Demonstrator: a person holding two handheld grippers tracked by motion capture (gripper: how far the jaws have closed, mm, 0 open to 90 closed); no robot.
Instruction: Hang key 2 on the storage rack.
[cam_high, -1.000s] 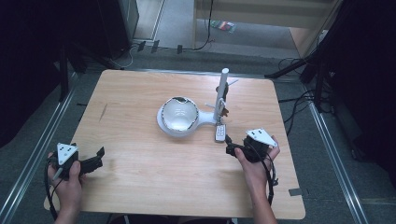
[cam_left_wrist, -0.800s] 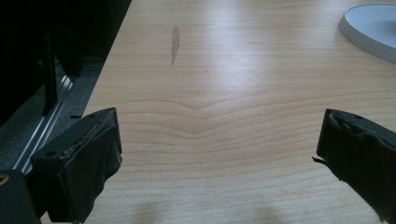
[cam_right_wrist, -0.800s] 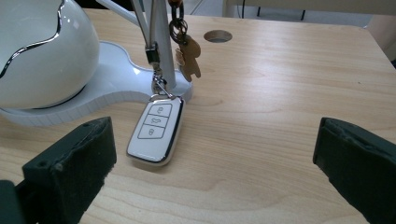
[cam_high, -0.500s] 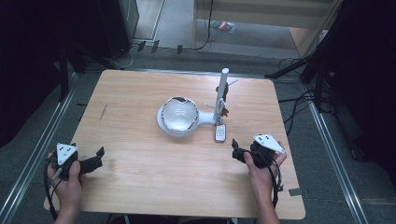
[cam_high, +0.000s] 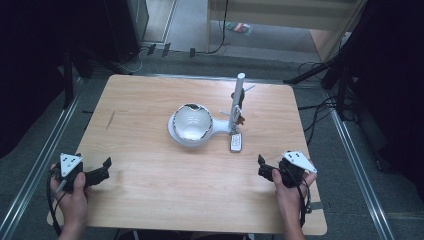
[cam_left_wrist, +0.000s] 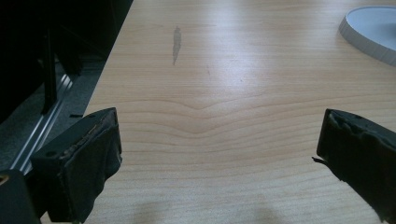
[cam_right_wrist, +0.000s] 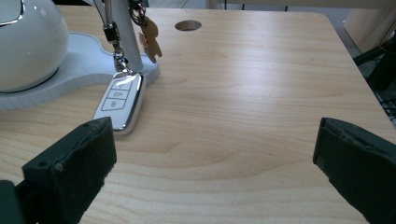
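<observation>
The right gripper (cam_high: 264, 169) rested near the right front edge of the light wooden table (cam_high: 150, 190), its two black jaws spread wide with nothing between them, and the left gripper (cam_high: 102, 170) lay at the near left corner, also wide open and empty. The thing closest to the right gripper was a white car key fob with three buttons and a chrome edge (cam_right_wrist: 119, 101), which lay flat on the wood just to the right of the white moulded stand base (cam_right_wrist: 70, 74) and touched its edge. A short metal chain (cam_right_wrist: 114, 44) joined the fob to the thin white upright post (cam_high: 237, 102) of the stand, and a small brown tag (cam_right_wrist: 150, 41) hung from the same post. I judged that the main risk came from this chain: if the fob was gripped and pulled toward the near side, the chain could go tight and drag or tip the light stand together with the round white bowl-shaped lamp head (cam_high: 191, 122). The fob was also thin and glossy, so the padded jaws might slide off its rounded edge or push it further under the base instead of closing on it. The left gripper was well apart from the stand, so it could not steady the base quickly.
</observation>
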